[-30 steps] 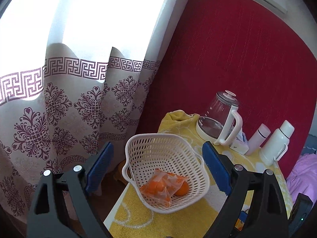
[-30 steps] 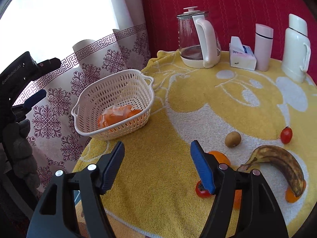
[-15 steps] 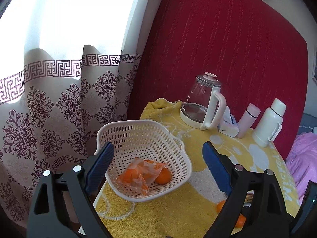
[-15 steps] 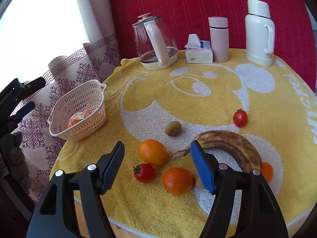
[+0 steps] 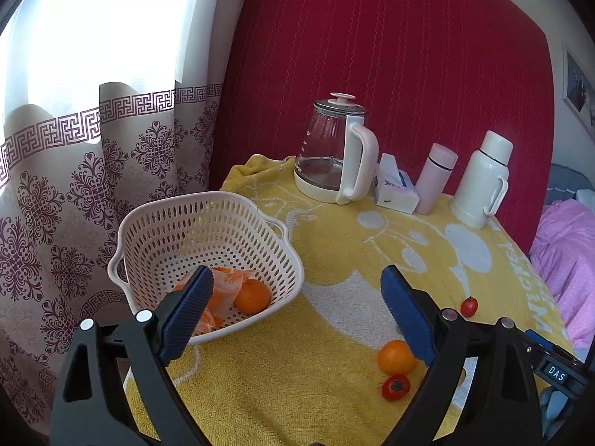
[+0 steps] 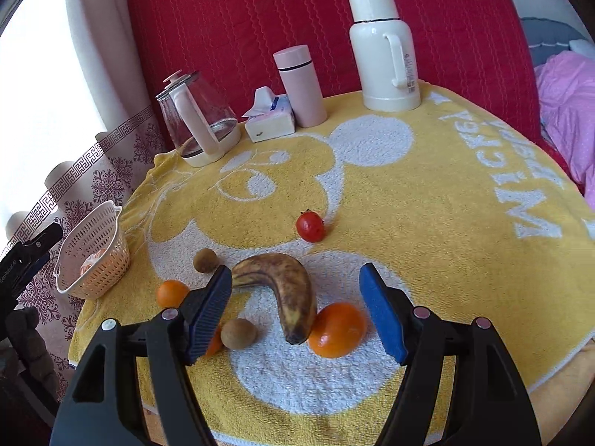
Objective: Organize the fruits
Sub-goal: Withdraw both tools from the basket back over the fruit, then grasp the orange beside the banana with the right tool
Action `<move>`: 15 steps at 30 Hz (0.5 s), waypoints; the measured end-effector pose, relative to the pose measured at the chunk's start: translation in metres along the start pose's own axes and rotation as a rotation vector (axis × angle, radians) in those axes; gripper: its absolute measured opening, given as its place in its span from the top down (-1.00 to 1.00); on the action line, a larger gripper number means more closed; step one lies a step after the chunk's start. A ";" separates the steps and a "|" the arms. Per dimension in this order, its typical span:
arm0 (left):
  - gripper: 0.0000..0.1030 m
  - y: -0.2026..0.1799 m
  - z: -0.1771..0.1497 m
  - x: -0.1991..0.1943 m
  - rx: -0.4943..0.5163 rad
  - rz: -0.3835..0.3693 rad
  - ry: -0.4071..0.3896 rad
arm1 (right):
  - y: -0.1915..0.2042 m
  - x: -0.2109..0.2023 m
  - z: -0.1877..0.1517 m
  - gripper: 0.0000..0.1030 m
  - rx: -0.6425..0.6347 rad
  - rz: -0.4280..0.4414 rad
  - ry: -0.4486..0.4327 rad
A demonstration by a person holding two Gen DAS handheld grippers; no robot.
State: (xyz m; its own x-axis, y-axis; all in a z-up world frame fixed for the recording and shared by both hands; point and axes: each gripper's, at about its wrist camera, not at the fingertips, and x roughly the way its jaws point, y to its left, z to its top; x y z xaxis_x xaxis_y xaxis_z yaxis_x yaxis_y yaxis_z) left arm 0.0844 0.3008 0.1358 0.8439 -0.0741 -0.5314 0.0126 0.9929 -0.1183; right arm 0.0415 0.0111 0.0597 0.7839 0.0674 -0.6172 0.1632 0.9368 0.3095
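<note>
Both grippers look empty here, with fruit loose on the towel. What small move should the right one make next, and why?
Probably lower the right gripper onto the banana and close. Its jaws stand open with the banana between them, nothing is held, and the basket at the table's left edge has room.

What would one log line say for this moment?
left gripper: open, empty | right gripper: open over banana | basket: holds oranges

Daylight floods through the overexposed window (image 5: 93, 26) at far left, softly lighting the worktop (image 6: 409, 193), while fisheye distortion bends and darkens both views' edges.
</note>
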 end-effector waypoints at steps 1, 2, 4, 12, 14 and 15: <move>-0.80 -0.004 -0.002 0.001 0.008 -0.004 0.005 | -0.004 0.000 -0.001 -0.38 0.006 -0.006 0.002; -0.80 -0.007 -0.004 0.002 0.017 -0.008 0.010 | -0.008 0.000 -0.002 -0.38 0.007 -0.011 0.004; -0.80 -0.015 -0.008 0.005 0.034 -0.015 0.020 | -0.012 0.000 -0.006 -0.38 0.002 -0.019 0.015; -0.80 -0.040 -0.025 0.015 0.102 -0.046 0.066 | -0.014 0.015 -0.024 -0.21 -0.038 -0.039 0.100; -0.80 -0.043 -0.028 0.016 0.115 -0.050 0.072 | -0.012 0.016 -0.026 -0.16 -0.051 -0.036 0.110; -0.80 -0.045 -0.029 0.016 0.120 -0.052 0.074 | -0.011 0.016 -0.027 -0.15 -0.056 -0.036 0.113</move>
State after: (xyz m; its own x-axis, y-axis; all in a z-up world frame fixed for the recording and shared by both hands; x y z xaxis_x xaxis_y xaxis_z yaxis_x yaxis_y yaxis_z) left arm 0.0821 0.2525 0.1080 0.7984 -0.1282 -0.5883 0.1231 0.9912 -0.0490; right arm 0.0363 0.0117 0.0265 0.7053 0.0682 -0.7057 0.1543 0.9567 0.2467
